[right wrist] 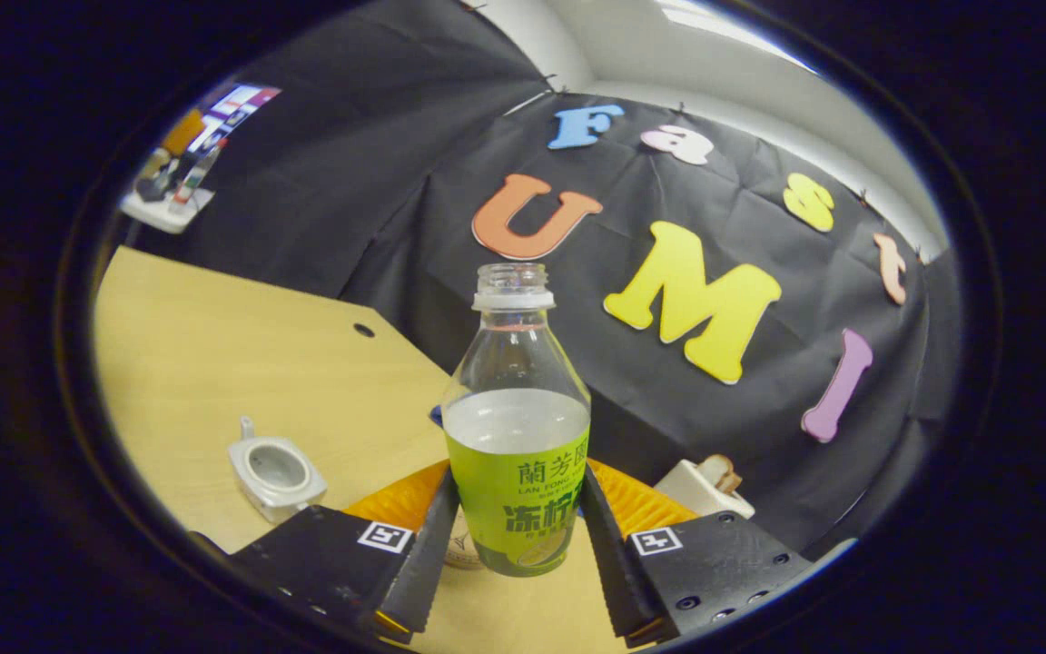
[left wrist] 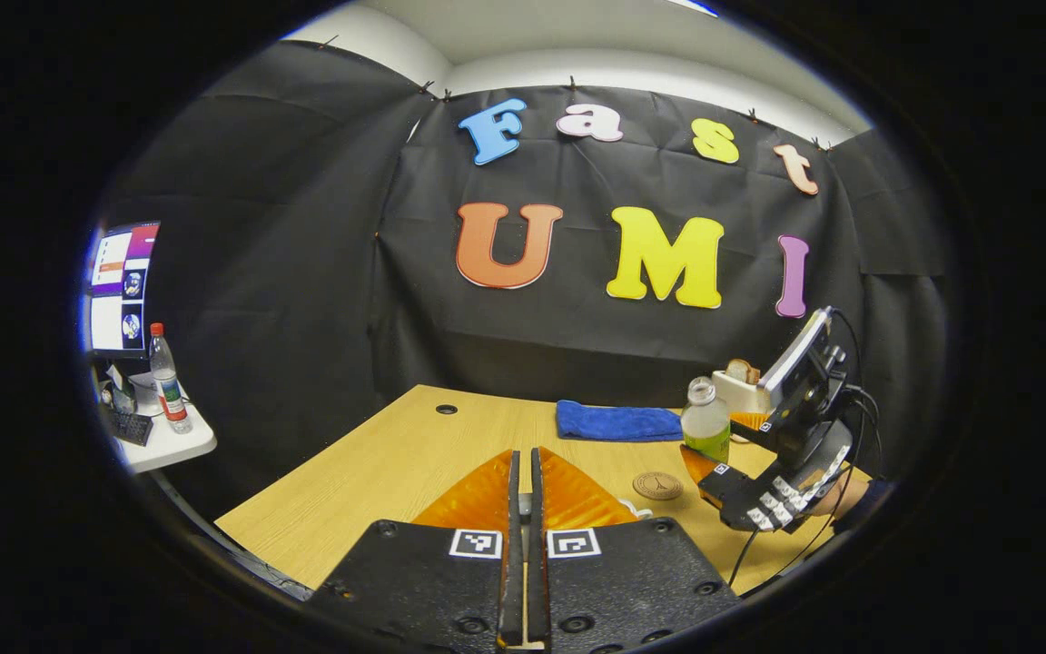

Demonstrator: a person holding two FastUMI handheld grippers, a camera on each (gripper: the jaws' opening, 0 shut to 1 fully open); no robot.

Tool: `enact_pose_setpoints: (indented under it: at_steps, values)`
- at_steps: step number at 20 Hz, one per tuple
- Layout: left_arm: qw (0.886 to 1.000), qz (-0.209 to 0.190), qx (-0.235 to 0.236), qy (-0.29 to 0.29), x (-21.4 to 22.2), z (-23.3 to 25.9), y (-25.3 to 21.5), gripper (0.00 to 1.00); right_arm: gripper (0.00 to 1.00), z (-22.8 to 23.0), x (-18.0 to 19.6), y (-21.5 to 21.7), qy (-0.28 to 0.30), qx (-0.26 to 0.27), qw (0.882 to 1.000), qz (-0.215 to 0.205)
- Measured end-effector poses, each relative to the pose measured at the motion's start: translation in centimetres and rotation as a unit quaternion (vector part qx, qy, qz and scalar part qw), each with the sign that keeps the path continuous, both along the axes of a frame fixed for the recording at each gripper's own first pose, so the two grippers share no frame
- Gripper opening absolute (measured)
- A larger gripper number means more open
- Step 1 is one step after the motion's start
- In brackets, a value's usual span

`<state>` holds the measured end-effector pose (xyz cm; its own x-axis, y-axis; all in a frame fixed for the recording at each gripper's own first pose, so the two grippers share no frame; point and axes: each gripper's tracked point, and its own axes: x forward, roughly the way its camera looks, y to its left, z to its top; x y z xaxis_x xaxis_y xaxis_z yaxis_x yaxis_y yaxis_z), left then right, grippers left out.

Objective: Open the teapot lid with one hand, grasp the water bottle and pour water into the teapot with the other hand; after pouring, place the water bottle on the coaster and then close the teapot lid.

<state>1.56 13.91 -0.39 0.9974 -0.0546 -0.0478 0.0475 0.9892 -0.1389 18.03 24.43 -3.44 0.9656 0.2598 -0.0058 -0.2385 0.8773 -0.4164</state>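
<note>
The clear water bottle (right wrist: pixel 517 454) has a green label and no cap, is about half full, and stands upright. My right gripper (right wrist: pixel 516 536) is shut on its lower body. In the left gripper view the bottle (left wrist: pixel 706 425) and the right gripper (left wrist: pixel 721 447) are at the right, beside the round brown coaster (left wrist: pixel 657 485). The coaster (right wrist: pixel 461 550) also peeks out behind the bottle's base. The white teapot (right wrist: pixel 274 472) sits open on the table to the left. My left gripper (left wrist: pixel 524 454) has its fingers pressed close with a pale sliver between them, the teapot lid, mostly hidden underneath.
A folded blue cloth (left wrist: pixel 618 422) lies at the table's back. A white holder with bread (left wrist: pixel 739 386) stands behind the bottle. A side table (left wrist: pixel 169 445) at the far left carries a monitor and another bottle. A hand (left wrist: pixel 850 500) holds the right gripper.
</note>
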Motion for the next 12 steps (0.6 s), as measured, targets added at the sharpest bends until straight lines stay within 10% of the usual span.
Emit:
enact_pose_setpoints:
  at_steps: [12]
  values:
    - [0.999, 0.023, -0.014, 0.024, 1.2, -1.7, 2.0, 0.04, 0.72, -4.1, 6.9, 0.3, 0.129, 0.222, 0.966, -0.033]
